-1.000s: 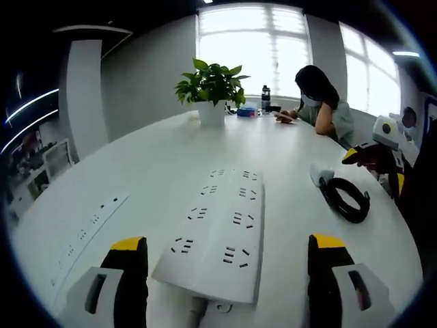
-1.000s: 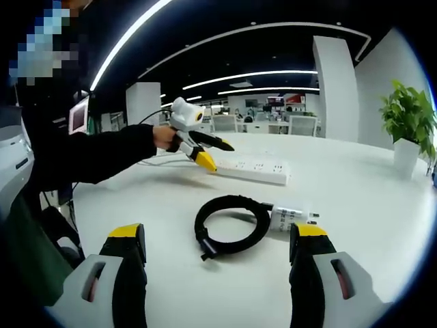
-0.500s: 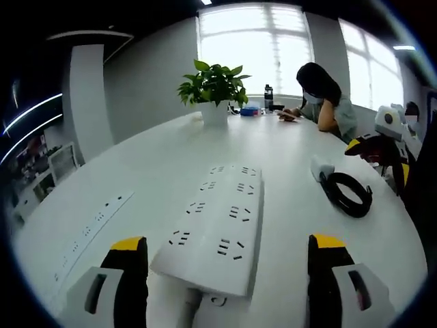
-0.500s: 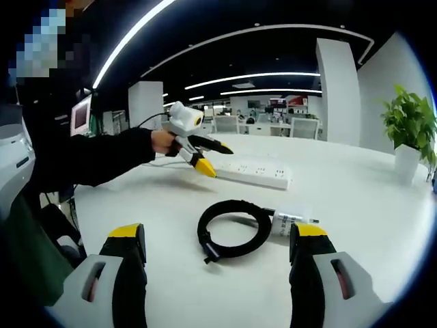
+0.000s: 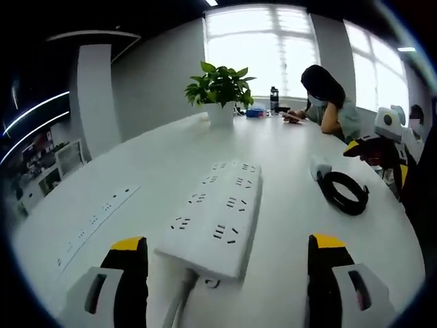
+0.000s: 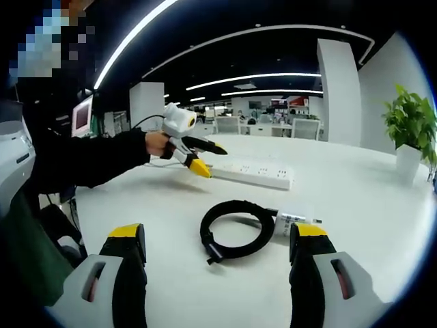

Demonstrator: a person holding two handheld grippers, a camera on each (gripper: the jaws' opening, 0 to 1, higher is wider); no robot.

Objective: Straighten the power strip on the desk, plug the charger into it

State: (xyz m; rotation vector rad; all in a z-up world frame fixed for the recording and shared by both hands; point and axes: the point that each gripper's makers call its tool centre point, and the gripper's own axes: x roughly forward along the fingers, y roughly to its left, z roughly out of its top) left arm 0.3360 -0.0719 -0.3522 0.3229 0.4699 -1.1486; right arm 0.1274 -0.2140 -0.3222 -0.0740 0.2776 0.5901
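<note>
Left gripper (image 5: 229, 280) is spread wide, its yellow-tipped jaws rising at 7 and 5 o'clock in the left gripper view and holding nothing. Between and just beyond them lies the strip (image 5: 217, 215), its near end, where the cord (image 5: 176, 301) leaves it, facing the jaws and its length running off toward 12, slightly toward 1. That lines the jaws up to close on or nudge the near end, which I judge is the straightening step, not yet begun since neither jaw touches the strip. In the right gripper view the same left gripper (image 6: 198, 158) hangs at 10 o'clock, tips angled down just short of the strip's end.

Right gripper (image 6: 217, 273) is likewise apart and empty, jaws either side of the charger (image 6: 292, 220) and its coiled cable (image 6: 237, 229), which lie on the desk (image 6: 355, 198) just ahead at 12 o'clock. It looks parked over the charger, ready to pick it up once the strip is square. Charger and strip are well apart; in the left gripper view the coil sits at 3 o'clock, with the right gripper (image 5: 372, 150) hovering beyond it.

A plant (image 5: 220, 92) stands far down the desk at 12, and a person (image 5: 326, 102) sits at 1, both clear of the work
</note>
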